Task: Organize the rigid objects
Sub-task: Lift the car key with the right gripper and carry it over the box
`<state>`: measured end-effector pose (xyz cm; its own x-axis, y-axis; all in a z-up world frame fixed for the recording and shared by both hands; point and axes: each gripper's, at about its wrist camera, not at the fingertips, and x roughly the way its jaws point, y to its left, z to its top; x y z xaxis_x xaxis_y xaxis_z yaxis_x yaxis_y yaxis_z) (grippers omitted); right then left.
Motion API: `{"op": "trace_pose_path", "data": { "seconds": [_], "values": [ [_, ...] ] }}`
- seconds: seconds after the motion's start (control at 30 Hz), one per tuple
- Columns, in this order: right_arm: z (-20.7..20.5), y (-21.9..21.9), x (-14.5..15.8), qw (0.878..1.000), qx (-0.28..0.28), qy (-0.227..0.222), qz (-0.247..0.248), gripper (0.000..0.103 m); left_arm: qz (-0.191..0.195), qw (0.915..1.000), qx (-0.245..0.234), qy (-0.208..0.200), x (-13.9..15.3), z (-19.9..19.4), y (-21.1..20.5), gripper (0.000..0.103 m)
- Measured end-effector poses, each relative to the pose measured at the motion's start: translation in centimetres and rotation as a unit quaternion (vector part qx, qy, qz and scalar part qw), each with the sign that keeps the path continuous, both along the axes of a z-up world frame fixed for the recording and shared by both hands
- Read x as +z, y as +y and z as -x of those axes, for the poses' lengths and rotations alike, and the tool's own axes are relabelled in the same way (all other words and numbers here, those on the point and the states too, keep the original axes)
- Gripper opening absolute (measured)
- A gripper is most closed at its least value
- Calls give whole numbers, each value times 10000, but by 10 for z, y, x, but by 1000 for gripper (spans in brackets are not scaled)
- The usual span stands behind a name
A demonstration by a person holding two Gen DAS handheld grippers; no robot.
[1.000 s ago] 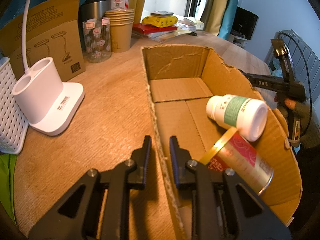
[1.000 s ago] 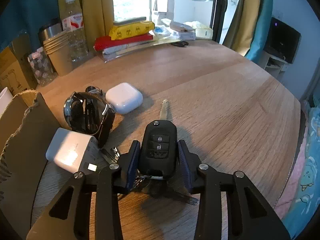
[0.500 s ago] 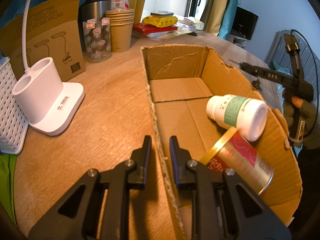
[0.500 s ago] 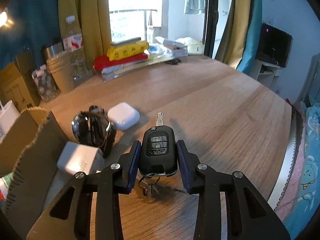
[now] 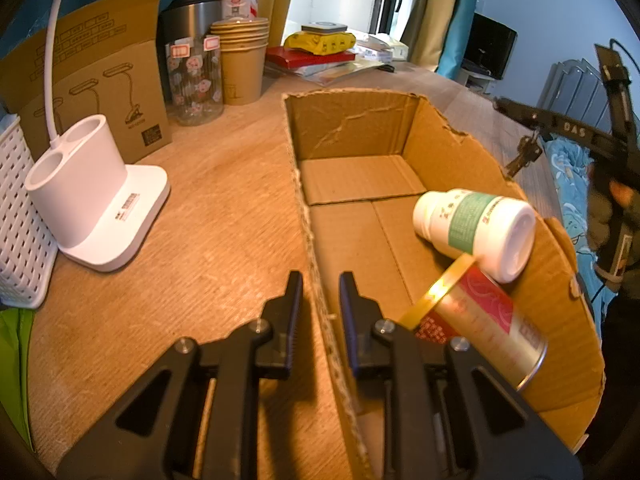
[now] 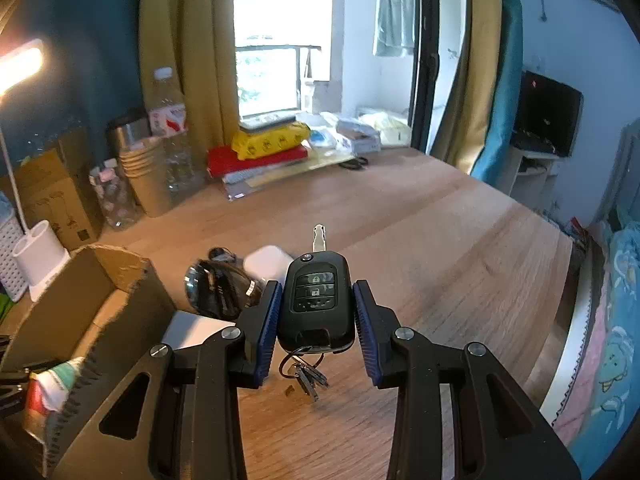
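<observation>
My right gripper (image 6: 316,304) is shut on a black car key fob (image 6: 317,304) and holds it above the table, with small keys (image 6: 306,374) dangling under it. It also shows in the left wrist view (image 5: 560,128), raised beyond the box's right wall. My left gripper (image 5: 318,296) is shut on the left wall of the open cardboard box (image 5: 304,208). In the box lie a white pill bottle (image 5: 476,228) and a red and gold can (image 5: 480,324). On the table by the box are a wristwatch (image 6: 218,292), a white earbud case (image 6: 266,262) and a white charger (image 6: 196,330).
A white lamp base (image 5: 92,208) and a white basket (image 5: 20,216) stand left of the box. A printed cardboard box (image 5: 92,80), a jar (image 5: 196,80), paper cups (image 5: 240,64), bottles and stacked books (image 5: 312,54) line the back. The table's right edge (image 6: 568,320) borders a bed.
My right gripper has lifted the key fob off the table and risen well above it. My left gripper has stayed on the box wall.
</observation>
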<state>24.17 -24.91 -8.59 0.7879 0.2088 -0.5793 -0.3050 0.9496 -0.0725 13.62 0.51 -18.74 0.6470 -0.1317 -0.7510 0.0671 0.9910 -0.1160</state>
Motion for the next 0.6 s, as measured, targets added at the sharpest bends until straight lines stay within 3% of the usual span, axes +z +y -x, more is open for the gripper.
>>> {"op": "trace_pose_path", "data": {
  "seconds": [0.6],
  "values": [
    [60,61,69,9921,961,-801,-130,38,-7,10000,6,-1,0,0,1,19]
  ]
}}
